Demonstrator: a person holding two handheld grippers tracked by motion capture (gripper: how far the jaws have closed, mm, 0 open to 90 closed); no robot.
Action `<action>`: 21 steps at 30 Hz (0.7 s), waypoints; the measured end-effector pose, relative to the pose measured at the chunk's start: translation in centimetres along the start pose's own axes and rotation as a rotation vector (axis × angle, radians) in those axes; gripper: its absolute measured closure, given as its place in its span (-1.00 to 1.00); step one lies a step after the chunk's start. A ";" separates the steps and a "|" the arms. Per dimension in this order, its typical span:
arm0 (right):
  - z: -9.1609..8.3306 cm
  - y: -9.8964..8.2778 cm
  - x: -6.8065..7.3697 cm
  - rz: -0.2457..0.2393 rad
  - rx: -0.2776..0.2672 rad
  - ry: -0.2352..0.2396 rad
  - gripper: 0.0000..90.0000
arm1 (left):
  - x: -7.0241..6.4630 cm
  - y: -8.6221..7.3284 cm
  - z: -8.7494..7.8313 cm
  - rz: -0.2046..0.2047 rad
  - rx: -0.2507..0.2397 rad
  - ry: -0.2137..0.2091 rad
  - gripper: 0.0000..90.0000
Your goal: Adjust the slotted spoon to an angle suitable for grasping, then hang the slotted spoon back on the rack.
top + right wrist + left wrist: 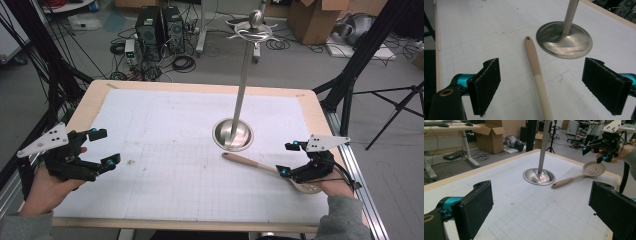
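A slotted spoon [272, 170] lies at the counter's [165, 150] lower right, its handle between the right gripper's [286, 159] spread jaws. Left gripper [106, 146], lower left, also spread, empty.

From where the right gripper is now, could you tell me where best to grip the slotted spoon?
Probably mid-handle: the slotted spoon lies flat, its slim handle running between the open right gripper jaws. Come straight down from above, closing across the handle, not the wide head.

The high view looks forward and down over the table [165, 120]; both gripper views sit low and close — all share the metal stand [233, 134] [539, 176] [564, 40].
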State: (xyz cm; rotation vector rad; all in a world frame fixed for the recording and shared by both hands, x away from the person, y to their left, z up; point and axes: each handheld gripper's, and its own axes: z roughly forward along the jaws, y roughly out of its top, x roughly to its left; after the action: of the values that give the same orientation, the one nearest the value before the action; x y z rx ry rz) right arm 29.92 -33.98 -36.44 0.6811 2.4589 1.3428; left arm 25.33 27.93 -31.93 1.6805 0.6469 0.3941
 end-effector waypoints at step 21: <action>1.0 0.7 -0.5 -0.028 0.044 0.003 -0.67 | 0.1 -0.4 -0.9 -0.007 0.006 0.020 -0.87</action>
State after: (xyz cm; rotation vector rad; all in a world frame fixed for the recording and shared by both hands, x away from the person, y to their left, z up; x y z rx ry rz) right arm 31.00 -33.19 -36.44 0.6532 2.4980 1.2836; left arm 24.76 28.74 -32.17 1.6810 0.6692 0.4047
